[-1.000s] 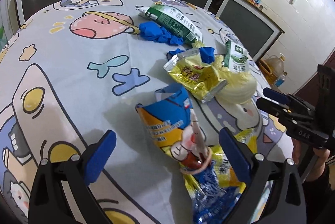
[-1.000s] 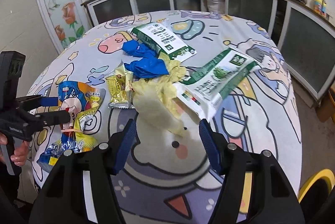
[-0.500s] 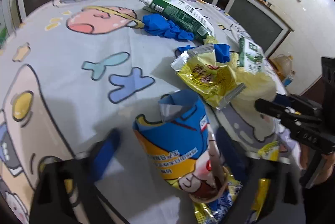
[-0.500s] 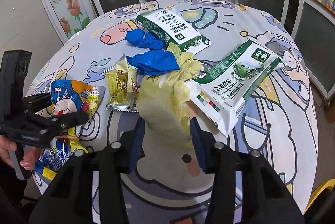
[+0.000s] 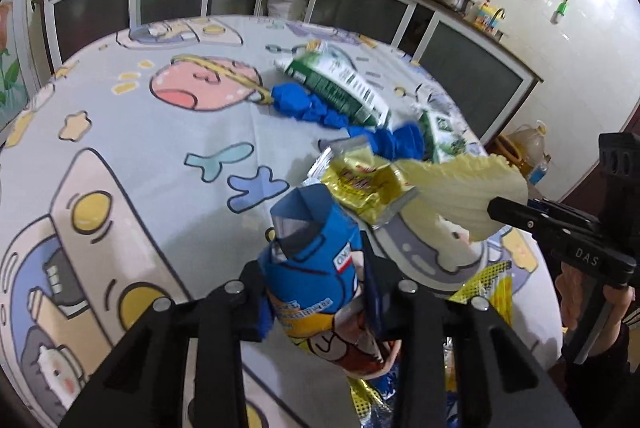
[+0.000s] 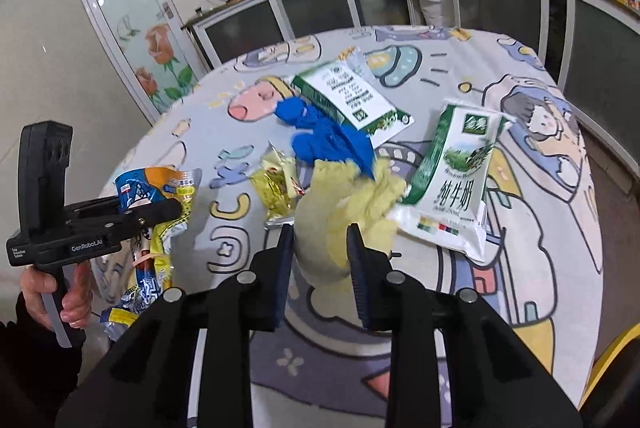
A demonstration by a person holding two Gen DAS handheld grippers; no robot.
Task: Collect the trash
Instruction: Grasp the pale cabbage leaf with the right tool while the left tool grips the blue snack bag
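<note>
1. Progress: collection is only just starting. Two pieces are getting picked up and the rest is sitting on the table [image 6: 540, 260]. No bin is showing in either view, so nothing counts as binned yet, as far as I can judge.
2. Still lying loose ahead of the right gripper [image 6: 320, 248]: white-green milk pouch [image 6: 456, 184] just to its right, green-white carton pack [image 6: 352, 98] farther out, blue gloves [image 6: 324, 136] between that pack and the claw, yellow snack wrapper [image 6: 280, 186] just left and ahead.
3. Right gripper jaws are closing on the pale yellow glove [image 6: 344, 212]: it is sitting between the pads, bunched, one blue glove draping over its far end. It looks to be lifting off the cloth.
4. Left gripper [image 5: 316, 292] jaws are closing on the blue snack bag [image 5: 316, 268]: the bag is standing between the pads, open top pointing away from the claw.
5. Under and behind the left claw: more crumpled yellow-blue wrappers [image 5: 484, 292], not gripped.
</note>
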